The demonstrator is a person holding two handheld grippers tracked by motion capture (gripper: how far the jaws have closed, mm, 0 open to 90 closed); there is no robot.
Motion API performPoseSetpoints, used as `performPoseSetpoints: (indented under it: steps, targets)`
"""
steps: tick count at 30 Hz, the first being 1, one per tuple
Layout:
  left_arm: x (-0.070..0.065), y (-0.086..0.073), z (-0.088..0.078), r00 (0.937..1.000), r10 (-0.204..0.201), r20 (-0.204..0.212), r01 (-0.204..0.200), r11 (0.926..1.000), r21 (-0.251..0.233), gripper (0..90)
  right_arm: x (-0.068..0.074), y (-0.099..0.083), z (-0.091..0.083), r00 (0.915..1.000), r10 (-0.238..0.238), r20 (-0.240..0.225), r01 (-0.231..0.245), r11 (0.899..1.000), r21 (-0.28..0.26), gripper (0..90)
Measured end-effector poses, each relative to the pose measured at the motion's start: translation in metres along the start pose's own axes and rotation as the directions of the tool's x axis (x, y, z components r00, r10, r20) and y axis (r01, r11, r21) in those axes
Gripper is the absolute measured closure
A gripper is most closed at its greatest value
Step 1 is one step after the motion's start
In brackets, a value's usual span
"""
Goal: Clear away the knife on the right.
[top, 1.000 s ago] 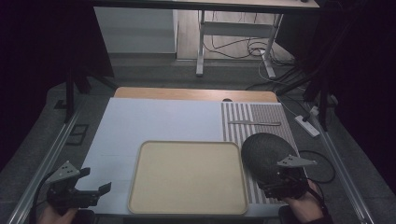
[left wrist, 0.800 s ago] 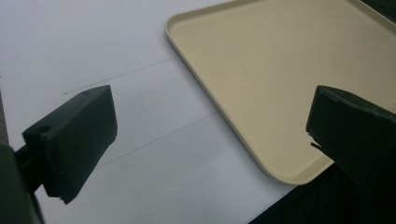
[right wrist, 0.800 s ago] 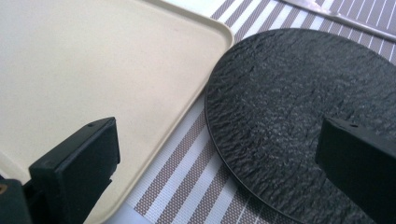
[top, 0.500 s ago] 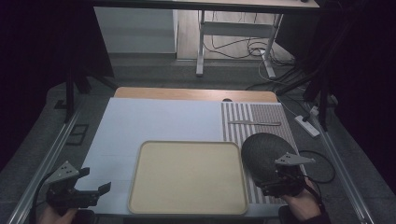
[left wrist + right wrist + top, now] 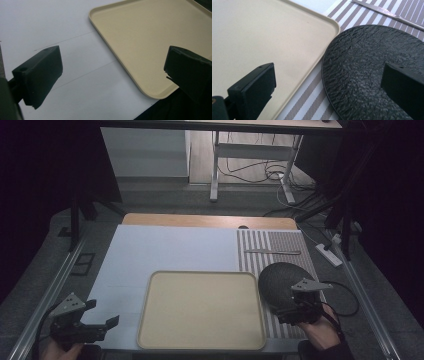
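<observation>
A beige tray [image 5: 200, 310] lies at the front middle of the table, on a white sheet [image 5: 165, 250]. To its right a round black textured plate [image 5: 281, 280] rests on a striped mat [image 5: 275, 247]. My right gripper [image 5: 295, 312] hovers over the plate's near edge, open, one jaw above the tray [image 5: 262, 37] and one above the plate [image 5: 372, 62]. At the front left corner my left gripper [image 5: 102, 325] is open above the white sheet [image 5: 50, 30], just left of the tray [image 5: 150, 37]. Nothing is between either pair of jaws.
A thin metal knife [image 5: 272, 252] lies across the striped mat behind the plate, seen too in the right gripper view [image 5: 387, 12]. A wooden table edge [image 5: 210, 221] runs along the back. Beyond it stand desk legs and cables on the floor.
The right gripper has shifted slightly toward the plate's near edge. The left gripper has barely moved.
</observation>
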State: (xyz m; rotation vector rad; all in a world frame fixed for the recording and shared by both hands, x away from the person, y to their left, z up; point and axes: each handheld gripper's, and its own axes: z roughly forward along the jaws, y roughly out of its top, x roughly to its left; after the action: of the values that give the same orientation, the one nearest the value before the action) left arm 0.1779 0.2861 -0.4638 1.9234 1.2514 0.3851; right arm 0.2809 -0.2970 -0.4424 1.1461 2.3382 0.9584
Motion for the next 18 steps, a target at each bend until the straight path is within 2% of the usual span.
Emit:
performPoseSetpoints:
  steps: [10,18]
  targets:
    - [0.000,0.000,0.000,1.0000,-0.001,-0.002,0.001,1.0000,0.002,2.5,-0.013,0.006,0.021,0.9975,0.064,-0.031,-0.063,0.998,0.024,0.6]
    - [0.000,0.000,0.000,1.0000,-0.002,-0.002,0.002,1.0000,0.002,2.5,-0.024,0.011,0.035,0.9980,0.057,-0.029,-0.056,0.998,0.030,0.6]
